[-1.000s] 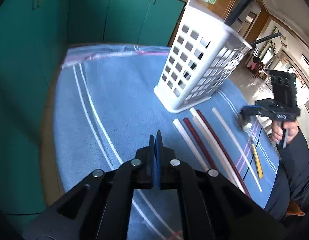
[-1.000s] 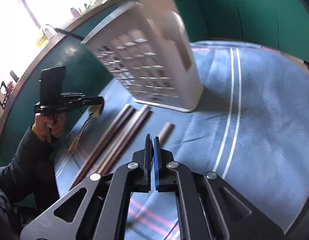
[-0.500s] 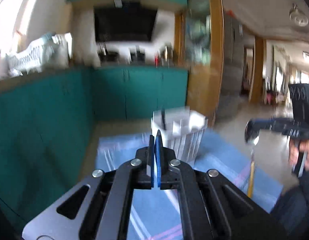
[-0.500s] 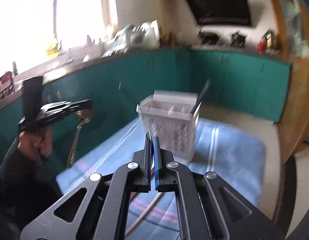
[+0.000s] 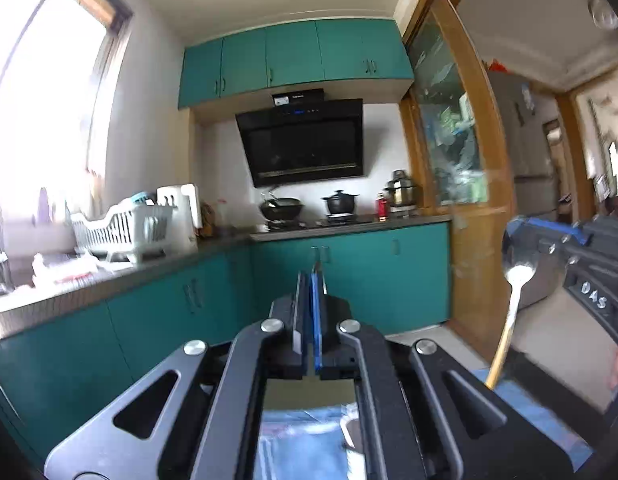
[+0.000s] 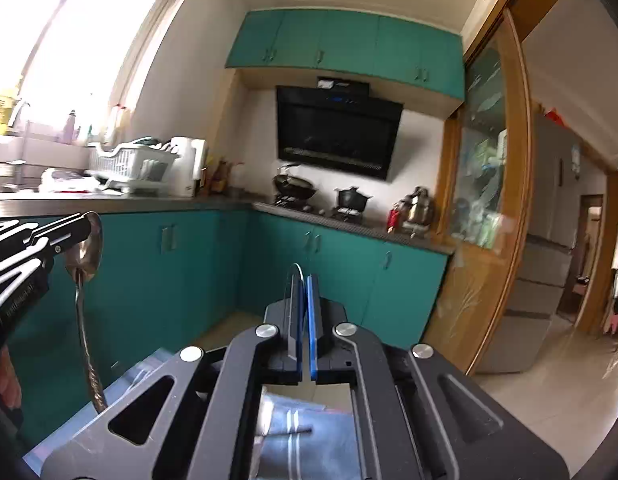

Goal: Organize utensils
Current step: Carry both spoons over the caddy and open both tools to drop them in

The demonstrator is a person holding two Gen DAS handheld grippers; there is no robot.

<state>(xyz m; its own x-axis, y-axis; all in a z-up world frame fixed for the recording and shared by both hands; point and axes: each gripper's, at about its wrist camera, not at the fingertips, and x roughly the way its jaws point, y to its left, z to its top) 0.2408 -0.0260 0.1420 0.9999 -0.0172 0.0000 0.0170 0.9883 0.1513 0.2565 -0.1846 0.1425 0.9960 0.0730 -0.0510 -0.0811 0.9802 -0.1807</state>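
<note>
Kitchen, seen level from both wrist cameras.

- Teal base cabinets, running along two walls under a dark counter; matching wall cabinets above.
- Wooden door frame with a glass panel, right of the stove.
- Black range hood on the white wall.
- Blue mat, low in the frame, only partly seen.
- White dish rack on the counter by the window.
- Left gripper: jaws pressed together on the bowl of the twisted-handle spoon, which hangs straight down, clear of the mat. Its rim shows only as a thin edge at the fingertips in the left wrist view.
- Right gripper: jaws likewise clamped on the bowl of the gold-handled spoon, handle hanging down above the mat.
- Wok and black lidded pot on the stove; steel pot and red can beside them.
</note>
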